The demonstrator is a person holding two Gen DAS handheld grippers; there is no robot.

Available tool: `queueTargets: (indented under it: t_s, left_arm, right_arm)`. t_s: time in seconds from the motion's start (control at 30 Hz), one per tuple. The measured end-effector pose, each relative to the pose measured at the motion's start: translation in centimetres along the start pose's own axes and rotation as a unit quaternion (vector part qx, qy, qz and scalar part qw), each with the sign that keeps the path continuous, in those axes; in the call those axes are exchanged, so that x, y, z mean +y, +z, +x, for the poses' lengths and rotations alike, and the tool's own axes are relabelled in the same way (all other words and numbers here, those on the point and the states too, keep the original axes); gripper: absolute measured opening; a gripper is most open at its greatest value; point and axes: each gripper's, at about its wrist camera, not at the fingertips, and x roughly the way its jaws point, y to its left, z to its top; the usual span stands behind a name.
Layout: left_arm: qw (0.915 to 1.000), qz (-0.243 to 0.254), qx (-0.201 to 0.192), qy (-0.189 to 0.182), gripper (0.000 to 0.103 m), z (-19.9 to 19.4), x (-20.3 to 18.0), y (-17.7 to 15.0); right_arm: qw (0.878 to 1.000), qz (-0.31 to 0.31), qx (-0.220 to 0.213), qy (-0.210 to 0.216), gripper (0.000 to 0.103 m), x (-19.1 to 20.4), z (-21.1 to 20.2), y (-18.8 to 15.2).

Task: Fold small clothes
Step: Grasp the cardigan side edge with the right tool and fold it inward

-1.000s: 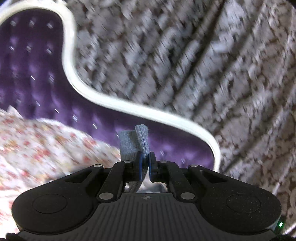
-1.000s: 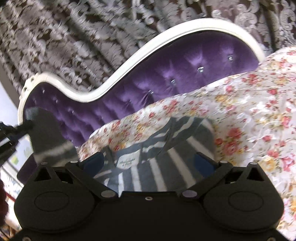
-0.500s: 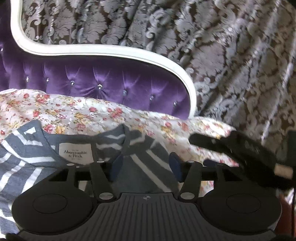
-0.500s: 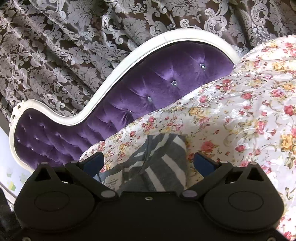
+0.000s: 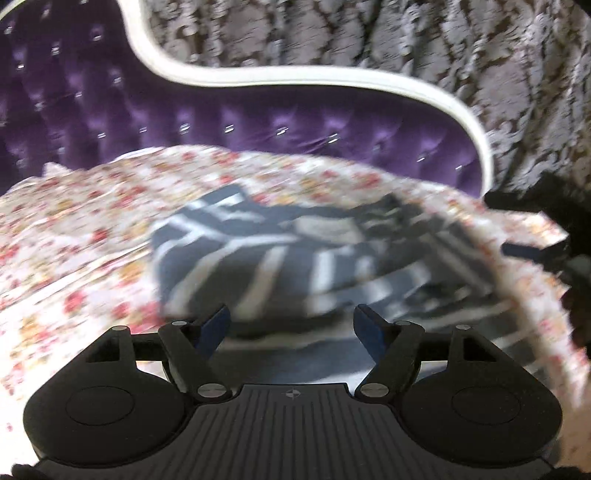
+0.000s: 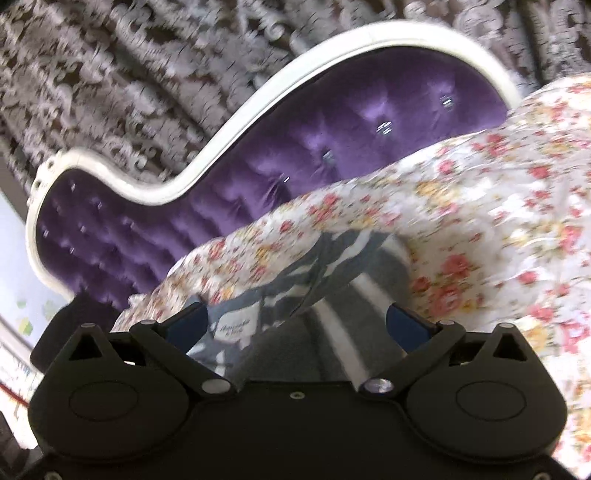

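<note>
- Curtain (image 5: 424, 33): dark with a pale damask pattern, hanging far ahead of both grippers, behind everything else.
- Headboard (image 5: 258, 110): purple, tufted with shiny buttons and edged by a curving white frame (image 6: 229, 122). It stands ahead of both grippers, beyond the sheet.
- Sheet (image 5: 74, 240): white with red and yellow flowers, spread under and around the shirt. It fills the ground ahead of the left gripper and runs off to the right of the right gripper.
- Shirt (image 5: 266, 258): grey with white stripes, lying crumpled on the sheet just ahead of the left gripper's fingers and blurred by motion. In the right view it lies directly ahead between the fingers and passes under them.
- Left gripper (image 5: 291, 326): jaws spread wide, with nothing between the blue pads (image 5: 212, 326). It is above the shirt's near edge.
- Right gripper (image 6: 295, 328): jaws spread wide and gripping nothing, low over the shirt. In the left view part of it shows dark at the far right edge.
- Label (image 6: 236, 326): a white neck tag on the shirt, just inside the right gripper's left finger. It carries two lines of dark script too blurred to read.
</note>
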Motion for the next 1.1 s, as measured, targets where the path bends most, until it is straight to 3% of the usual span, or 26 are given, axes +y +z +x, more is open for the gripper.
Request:
queueTargets:
  t_s: [0.27, 0.47, 0.8, 0.87, 0.93, 0.97, 1.03, 1.1]
  left_arm:
    - [0.9995, -0.019, 0.024, 0.012, 0.072, 1.0, 3.7, -2.2]
    - [0.9996, -0.025, 0.010, -0.005, 0.079, 0.9, 4.8, -3.0]
    - [0.9989, -0.037, 0.021, -0.018, 0.079, 0.6, 5.3, -2.9]
    - [0.9988, -0.040, 0.022, -0.019, 0.079, 0.6, 5.3, -2.8]
    - [0.9986, -0.041, 0.025, -0.020, 0.080, 0.6, 5.3, -2.7]
    - [0.9986, -0.043, 0.025, -0.020, 0.080, 0.6, 5.3, -2.7]
    - [0.9984, -0.045, 0.026, -0.021, 0.080, 0.6, 5.3, -2.6]
    - [0.9984, -0.045, 0.027, -0.020, 0.080, 0.6, 5.3, -2.6]
  right_arm:
    - [0.999, -0.017, 0.043, 0.011, 0.102, 0.8, 2.7, -1.5]
    - [0.997, 0.001, 0.078, 0.030, 0.103, -0.3, 4.0, -2.0]
    - [0.995, 0.049, 0.071, 0.042, 0.102, -1.3, 4.3, -1.7]
    - [0.996, 0.038, 0.075, 0.021, 0.090, -1.0, 4.2, -1.7]
    - [0.996, 0.003, 0.085, -0.012, 0.057, -0.4, 4.0, -1.7]
    - [0.996, -0.014, 0.089, -0.028, 0.050, -0.2, 3.9, -1.7]
    - [0.994, -0.042, 0.097, -0.041, 0.015, 0.0, 3.5, -1.7]
    - [0.991, -0.074, 0.107, -0.037, 0.014, 0.6, 2.6, -1.7]
